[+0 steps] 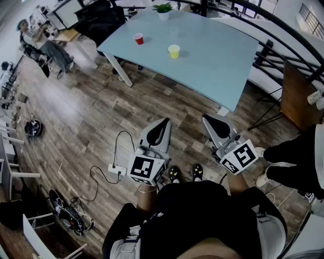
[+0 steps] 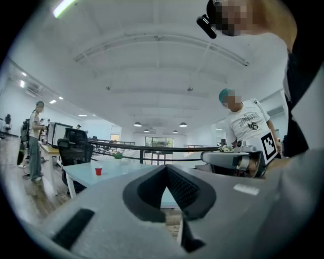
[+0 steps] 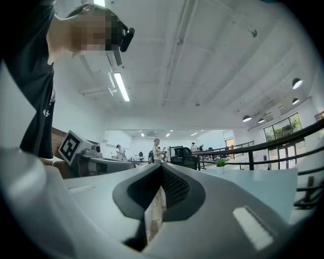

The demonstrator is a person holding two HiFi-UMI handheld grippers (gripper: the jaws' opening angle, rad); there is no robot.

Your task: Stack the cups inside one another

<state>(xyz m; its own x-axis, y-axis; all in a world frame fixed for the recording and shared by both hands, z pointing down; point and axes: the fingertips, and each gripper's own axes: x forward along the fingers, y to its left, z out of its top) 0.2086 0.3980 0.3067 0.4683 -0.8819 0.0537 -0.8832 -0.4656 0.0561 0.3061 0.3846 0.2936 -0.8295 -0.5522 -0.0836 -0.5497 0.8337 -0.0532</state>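
A red cup (image 1: 138, 38) and a yellow cup (image 1: 173, 51) stand apart on the pale blue table (image 1: 217, 60), far ahead of me. A clear cup (image 1: 173, 31) seems to stand behind the yellow one. My left gripper (image 1: 165, 121) and right gripper (image 1: 207, 119) hang side by side over the wooden floor, well short of the table. Both are shut with nothing between the jaws. The left gripper view looks past its closed tips (image 2: 166, 167) at the red cup (image 2: 98, 171). In the right gripper view the tips (image 3: 162, 166) meet too.
A small potted plant (image 1: 163, 10) stands at the table's far edge, with a black office chair (image 1: 101, 20) to its left. A power strip with cables (image 1: 115, 169) lies on the floor at my left. Another person's legs (image 1: 296, 152) are at the right, and a railing (image 1: 283, 30) runs behind the table.
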